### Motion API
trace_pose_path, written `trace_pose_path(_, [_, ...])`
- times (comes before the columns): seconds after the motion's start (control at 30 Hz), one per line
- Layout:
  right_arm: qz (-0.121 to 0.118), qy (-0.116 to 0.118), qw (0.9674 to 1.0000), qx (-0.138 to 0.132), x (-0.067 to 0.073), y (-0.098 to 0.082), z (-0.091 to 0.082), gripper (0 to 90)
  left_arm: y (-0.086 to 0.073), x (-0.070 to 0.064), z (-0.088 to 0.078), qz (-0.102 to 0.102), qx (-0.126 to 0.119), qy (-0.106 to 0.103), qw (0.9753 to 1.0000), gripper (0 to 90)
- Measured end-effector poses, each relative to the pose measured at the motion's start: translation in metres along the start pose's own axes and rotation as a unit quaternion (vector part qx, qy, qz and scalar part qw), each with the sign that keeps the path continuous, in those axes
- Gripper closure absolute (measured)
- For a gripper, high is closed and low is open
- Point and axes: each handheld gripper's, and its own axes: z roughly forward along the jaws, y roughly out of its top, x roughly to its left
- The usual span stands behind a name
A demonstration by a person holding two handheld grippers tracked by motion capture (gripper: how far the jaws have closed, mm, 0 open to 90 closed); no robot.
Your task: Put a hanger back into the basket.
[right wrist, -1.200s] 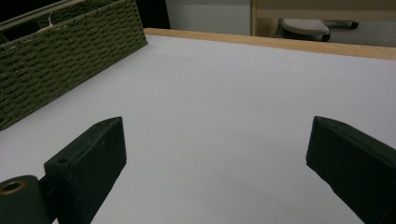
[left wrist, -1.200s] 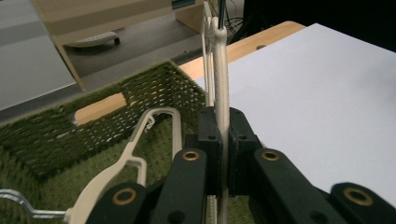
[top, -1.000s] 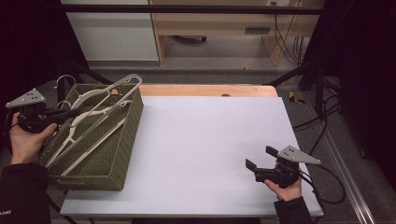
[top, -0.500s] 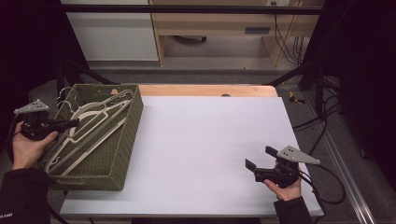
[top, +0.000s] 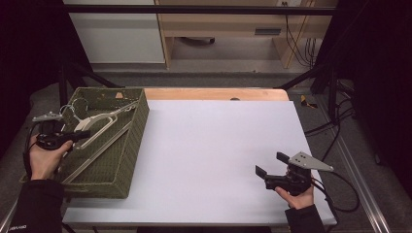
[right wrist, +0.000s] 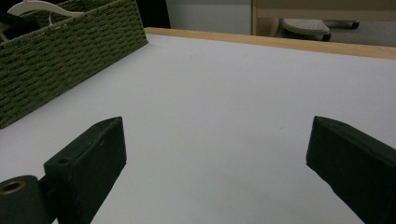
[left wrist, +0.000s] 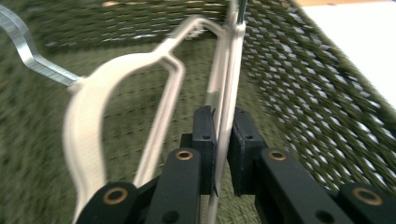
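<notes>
- Two pairs of tongs are in my hands: the left tongs point(top: 80, 134) sit over the green woven basket point(top: 127, 160) at the left edge of the tabletop point(top: 214, 155), and the right tongs point(top: 267, 165) rest near the front right corner.
- I have the left tongs point(left wrist: 223, 144) clamped on a thin bar of a cream hanger point(left wrist: 121, 79), jaws nearly together with only that bar between them.
- My right tongs point(right wrist: 215, 158) stand wide apart, holding nothing, above bare tabletop and well apart from the basket point(right wrist: 56, 60).
- What I think could go wrong: the bar is slim and smooth, so the hanger point(top: 97, 124) may swivel or slip in the pinch if I tilt my wrist.
- I also see a metal hook point(left wrist: 28, 51) near the basket's woven wall; it could snag in the weave and drag the basket along.
- More hangers seem to lie tangled beside this one, though I cannot tell how many; one could catch on it and come up too.
- The hanger lies inside the basket, toward its far left part, directly between my left jaws.
</notes>
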Motion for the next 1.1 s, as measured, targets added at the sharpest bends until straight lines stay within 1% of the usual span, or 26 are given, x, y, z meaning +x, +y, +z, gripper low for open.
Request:
trace_pose_path(0.07, [0.001,0.001,1.0000,0.000,0.000,0.000,0.001,5.5,-0.002,0.002,0.000,-0.015,0.006,0.031,0.9994,79.8])
trace_pose_path(0.13, [0.000,0.000,1.0000,0.001,0.000,-0.001,0.001,5.4,-0.005,0.005,-0.003,-0.037,-0.002,0.043,0.9984,74.9])
trace_pose_path(0.2, [0.001,0.002,1.0000,0.001,0.000,-0.001,0.001,5.4,-0.008,0.007,-0.007,-0.043,-0.011,0.062,0.9971,68.1])
trace_pose_path(0.23, [0.001,0.002,1.0000,0.001,0.000,-0.001,0.002,5.5,-0.010,0.007,-0.010,-0.043,-0.013,0.067,0.9968,64.3])
trace_pose_path(0.27, [0.001,0.001,1.0000,0.003,0.000,-0.001,0.002,5.5,-0.011,0.005,-0.012,-0.048,-0.020,0.067,0.9964,62.5])
trace_pose_path(0.3, [-0.001,0.002,1.0000,0.006,0.000,-0.001,0.002,5.5,-0.012,0.004,-0.015,-0.046,-0.029,0.070,0.9961,59.9])
trace_pose_path(0.33, [-0.001,0.002,1.0000,0.005,0.000,-0.001,0.002,5.5,-0.013,0.001,-0.021,-0.041,-0.037,0.062,0.9965,57.1])
trace_pose_path(0.37, [-0.002,0.002,1.0000,0.005,0.000,-0.002,0.002,5.5,-0.013,-0.001,-0.024,-0.043,-0.044,0.058,0.9964,55.5])
trace_pose_path(0.4, [-0.001,0.001,1.0000,0.005,0.001,-0.002,0.002,5.5,-0.013,-0.005,-0.028,-0.041,-0.053,0.052,0.9964,53.7])
trace_pose_path(0.43, [0.000,0.000,1.0000,0.004,0.001,-0.002,0.002,5.4,-0.013,-0.011,-0.031,-0.038,-0.066,0.045,0.9961,51.7])
trace_pose_path(0.5, [-0.001,0.000,1.0000,0.004,0.001,-0.002,0.001,5.5,-0.012,-0.022,-0.039,-0.028,-0.082,0.026,0.9959,49.9])
trace_pose_path(0.57, [-0.002,0.000,1.0000,0.003,0.001,-0.002,0.001,5.4,-0.012,-0.036,-0.045,-0.015,-0.102,0.005,0.9947,48.3])
trace_pose_path(0.63, [-0.001,0.000,1.0000,0.003,0.001,-0.002,0.000,5.4,-0.013,-0.052,-0.049,0.002,-0.121,-0.018,0.9924,45.7])
trace_pose_path(0.67, [-0.002,0.000,1.0000,0.002,0.001,-0.002,-0.001,5.3,-0.014,-0.061,-0.050,0.010,-0.130,-0.026,0.9912,43.6])
trace_pose_path(0.7, [-0.001,-0.001,1.0000,0.000,0.001,-0.002,-0.001,5.3,-0.015,-0.069,-0.050,0.019,-0.140,-0.036,0.9894,41.4])
trace_pose_path(0.77, [-0.003,0.001,1.0000,-0.003,0.001,-0.002,-0.003,5.2,-0.017,-0.084,-0.049,0.035,-0.148,-0.060,0.9865,34.9])
trace_pose_path(0.8, [-0.004,0.003,1.0000,-0.005,0.001,-0.001,-0.004,5.1,-0.019,-0.092,-0.047,0.042,-0.157,-0.069,0.9843,31.4])
trace_pose_path(0.83, [-0.004,0.003,1.0000,-0.006,0.001,-0.001,-0.004,5.0,-0.020,-0.098,-0.044,0.052,-0.161,-0.076,0.9827,27.5])
trace_pose_path(0.9, [-0.005,0.003,0.9999,-0.008,0.000,-0.001,-0.005,4.7,-0.023,-0.111,-0.039,0.064,-0.166,-0.089,0.9800,20.5])
trace_pose_path(0.93, [-0.005,0.003,0.9999,-0.009,0.000,-0.001,-0.006,4.7,-0.025,-0.116,-0.035,0.067,-0.162,-0.098,0.9796,16.5])
trace_pose_path(0.97, [-0.005,0.003,0.9999,-0.010,-0.001,-0.001,-0.006,4.7,-0.026,-0.120,-0.032,0.067,-0.156,-0.108,0.9795,12.4])
trace_pose_path(1.0, [-0.006,0.003,0.9999,-0.010,-0.001,0.000,-0.007,4.5,-0.028,-0.124,-0.030,0.069,-0.154,-0.114,0.9790,10.4])
trace_pose_path(1.07, [-0.004,0.003,0.9999,-0.011,-0.001,0.000,-0.008,4.1,-0.031,-0.129,-0.026,0.071,-0.152,-0.119,0.9785,8.3])
trace_pose_path(1.1, [-0.006,0.004,0.9999,-0.011,-0.002,0.001,-0.009,4.1,-0.032,-0.131,-0.024,0.068,-0.154,-0.123,0.9780,7.6])
